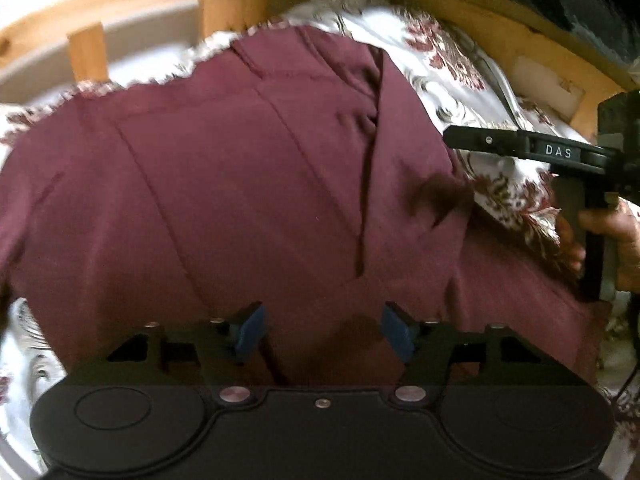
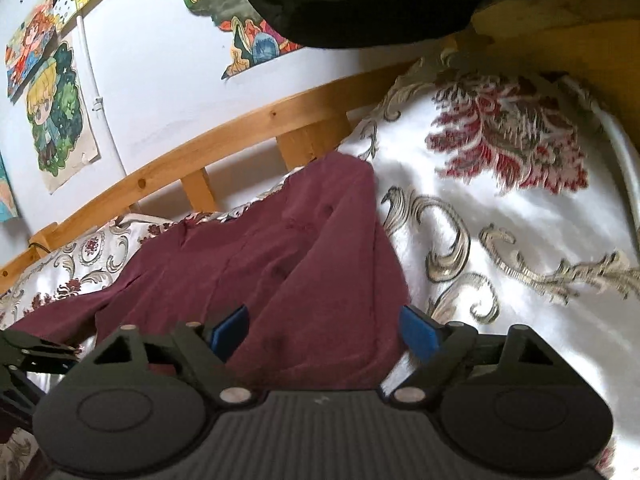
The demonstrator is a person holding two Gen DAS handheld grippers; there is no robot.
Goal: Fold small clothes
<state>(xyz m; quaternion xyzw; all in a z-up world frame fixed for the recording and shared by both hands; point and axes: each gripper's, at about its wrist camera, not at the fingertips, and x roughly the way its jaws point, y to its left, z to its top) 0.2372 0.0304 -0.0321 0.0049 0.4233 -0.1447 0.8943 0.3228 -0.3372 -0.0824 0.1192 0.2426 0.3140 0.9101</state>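
Observation:
A maroon garment (image 1: 240, 184) lies spread over a white flowered bedspread (image 1: 440, 60), with creases and a fold running down its right part. My left gripper (image 1: 323, 330) hovers low over the garment's near edge. Its blue pads stand apart and only flat cloth shows between them. My right gripper (image 2: 324, 332) is open at the garment's (image 2: 304, 248) right edge; cloth lies between its blue pads, which do not press on it. In the left wrist view, one black finger (image 1: 480, 140) of the right gripper reaches in from the right, held by a hand (image 1: 624, 240).
A wooden bed rail (image 2: 224, 136) runs along the far side, against a white wall with coloured drawings (image 2: 60, 112). Dark fabric (image 2: 360, 0) hangs at the top. Bare bedspread (image 2: 520, 240) stretches to the right of the garment.

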